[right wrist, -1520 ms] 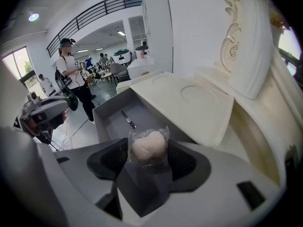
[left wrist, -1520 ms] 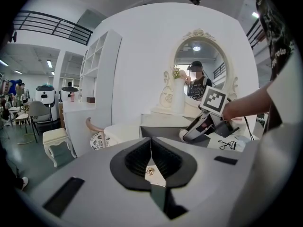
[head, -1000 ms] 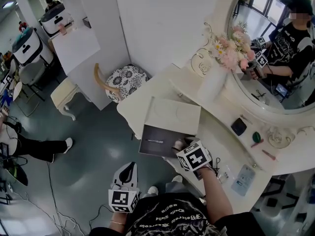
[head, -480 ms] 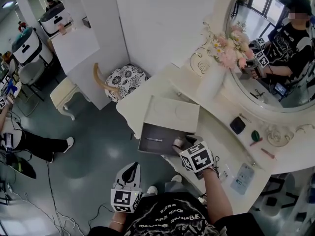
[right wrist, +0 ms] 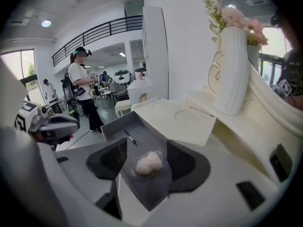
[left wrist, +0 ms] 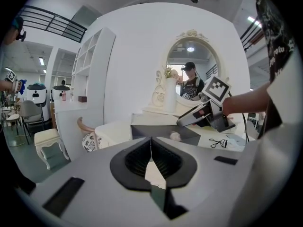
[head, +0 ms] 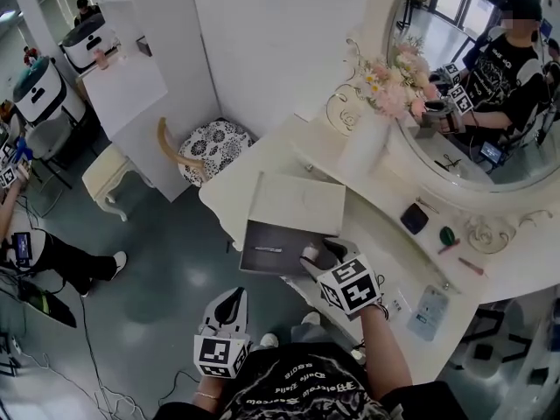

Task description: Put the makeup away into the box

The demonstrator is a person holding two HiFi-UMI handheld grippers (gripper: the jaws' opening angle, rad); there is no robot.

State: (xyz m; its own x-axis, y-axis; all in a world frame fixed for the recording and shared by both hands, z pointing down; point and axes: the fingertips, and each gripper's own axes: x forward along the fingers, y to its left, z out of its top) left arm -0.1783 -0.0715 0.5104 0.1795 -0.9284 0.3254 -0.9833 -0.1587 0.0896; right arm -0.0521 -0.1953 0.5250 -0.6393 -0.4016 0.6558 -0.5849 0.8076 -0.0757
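Grey box (head: 259, 266), lid (head: 297, 204) propped open, at the dressing table's (head: 385, 245) front edge, floor clear beyond it — holds wrapped puff (right wrist: 148, 163) and pencil (head: 267, 249); right gripper (head: 319, 254) above, jaws released, empty; left gripper (head: 229, 300) clenched, off-table; vase (head: 360, 151) well behind.

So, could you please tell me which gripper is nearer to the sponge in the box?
Right. The right gripper hangs open just above the sponge, which lies on the floor of the box. The left gripper is shut and held back, short of the box.
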